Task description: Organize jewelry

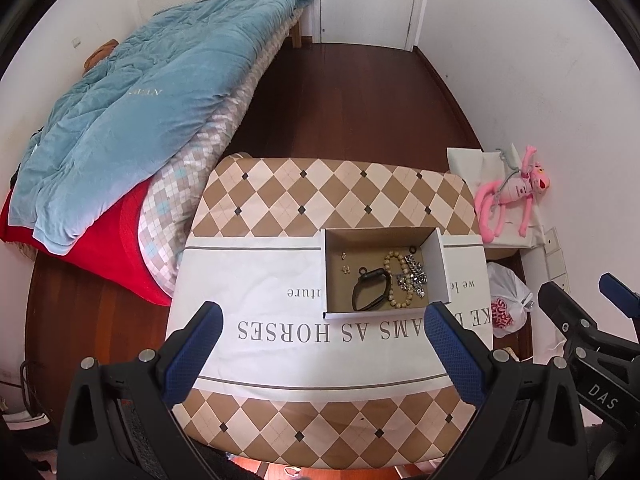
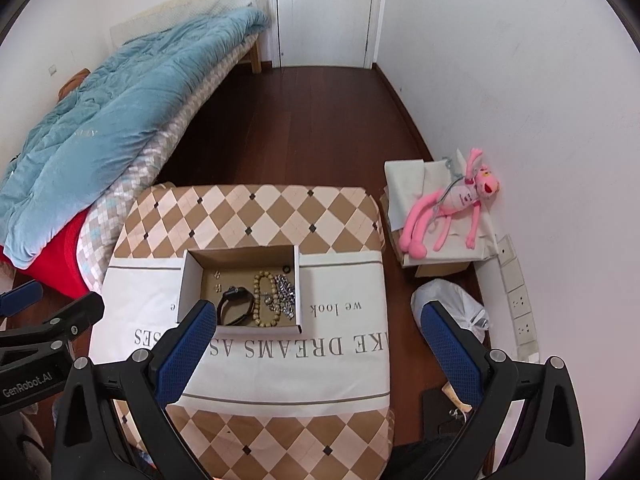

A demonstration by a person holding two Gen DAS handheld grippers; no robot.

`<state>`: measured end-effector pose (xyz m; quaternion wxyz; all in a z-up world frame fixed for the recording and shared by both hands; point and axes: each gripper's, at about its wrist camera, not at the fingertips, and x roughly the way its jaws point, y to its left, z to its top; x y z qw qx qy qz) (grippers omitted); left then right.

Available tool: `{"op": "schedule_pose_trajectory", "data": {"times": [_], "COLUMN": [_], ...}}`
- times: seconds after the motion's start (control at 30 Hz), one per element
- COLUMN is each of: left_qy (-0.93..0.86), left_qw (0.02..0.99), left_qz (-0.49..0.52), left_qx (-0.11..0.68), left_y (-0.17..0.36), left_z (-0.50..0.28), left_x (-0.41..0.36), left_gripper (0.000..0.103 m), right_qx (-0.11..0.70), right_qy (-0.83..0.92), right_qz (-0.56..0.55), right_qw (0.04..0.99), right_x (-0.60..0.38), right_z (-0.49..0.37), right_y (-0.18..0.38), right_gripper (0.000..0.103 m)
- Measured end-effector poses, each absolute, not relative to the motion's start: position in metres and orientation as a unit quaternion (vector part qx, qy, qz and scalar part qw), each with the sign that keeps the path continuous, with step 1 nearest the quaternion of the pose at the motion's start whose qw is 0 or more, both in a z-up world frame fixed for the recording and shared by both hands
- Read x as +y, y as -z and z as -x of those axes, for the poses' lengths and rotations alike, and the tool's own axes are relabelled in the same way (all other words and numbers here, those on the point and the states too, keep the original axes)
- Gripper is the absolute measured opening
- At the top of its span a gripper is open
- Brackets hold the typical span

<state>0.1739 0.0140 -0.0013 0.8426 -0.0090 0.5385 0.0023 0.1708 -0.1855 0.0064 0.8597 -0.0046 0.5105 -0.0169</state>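
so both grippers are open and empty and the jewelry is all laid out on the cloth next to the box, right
Not quite. Both the left gripper and the right gripper are open and empty, but the jewelry lies inside the box, not on the cloth: the left wrist view shows the bead bracelet, black band and chain on its floor.

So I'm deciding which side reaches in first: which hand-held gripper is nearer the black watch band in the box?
Left, though only slightly. The left hand-held gripper is centered before the black watch band; the right hand-held gripper hangs rightward.
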Motion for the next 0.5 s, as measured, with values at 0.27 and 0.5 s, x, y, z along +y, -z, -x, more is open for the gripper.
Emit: {"op": "schedule_pose_trajectory", "data": {"times": [0.27,0.5], "left_qy": [-0.006,-0.015], "left_qw": [0.841,0.838], "left_qz": [0.011,0.007], "left_qx": [0.541,0.546], "left_y": [0.006,0.016], "left_z": [-0.174,-0.171], "left_x": [0.015,0.015], "left_gripper": [0.103,0.103], "right_qx": [0.52,0.528], "right_qy": [0.016,0.013], "right_qz": [0.004,0.006], "right_qw": [0.854,0.849], "right_x": [-0.187,-0.187], "right_z": [-0.171,-0.171], "right_y": [0.0,0.004], "right_gripper": [0.103,0.103]}}
